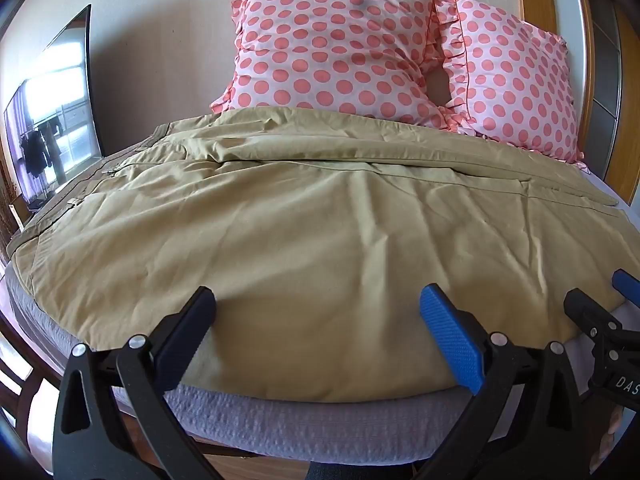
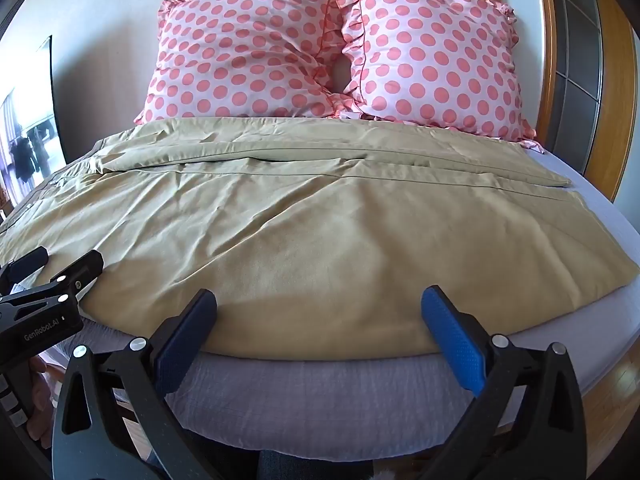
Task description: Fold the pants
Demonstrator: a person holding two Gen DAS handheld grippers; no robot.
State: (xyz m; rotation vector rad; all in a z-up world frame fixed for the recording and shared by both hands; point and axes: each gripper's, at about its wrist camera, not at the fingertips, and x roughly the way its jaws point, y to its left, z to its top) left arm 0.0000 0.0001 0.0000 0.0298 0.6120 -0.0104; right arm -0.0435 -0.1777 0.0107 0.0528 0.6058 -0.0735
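Khaki pants (image 1: pixel 304 220) lie spread flat across the bed, waistband at the left, legs running right; they also show in the right wrist view (image 2: pixel 312 216). My left gripper (image 1: pixel 318 300) is open and empty, its fingers over the near hem of the pants. My right gripper (image 2: pixel 318 300) is open and empty, over the near edge of the pants further right. The right gripper's fingertips (image 1: pixel 580 300) show at the right of the left wrist view, and the left gripper's fingertips (image 2: pixel 90 264) show at the left of the right wrist view.
Two pink polka-dot pillows (image 1: pixel 340 44) (image 2: pixel 436 56) lean on the wall behind the pants. A grey-lilac bedsheet (image 2: pixel 320 392) covers the mattress edge below the grippers. A dark screen (image 1: pixel 56 120) stands at the left. A wooden door frame (image 2: pixel 576 80) is at the right.
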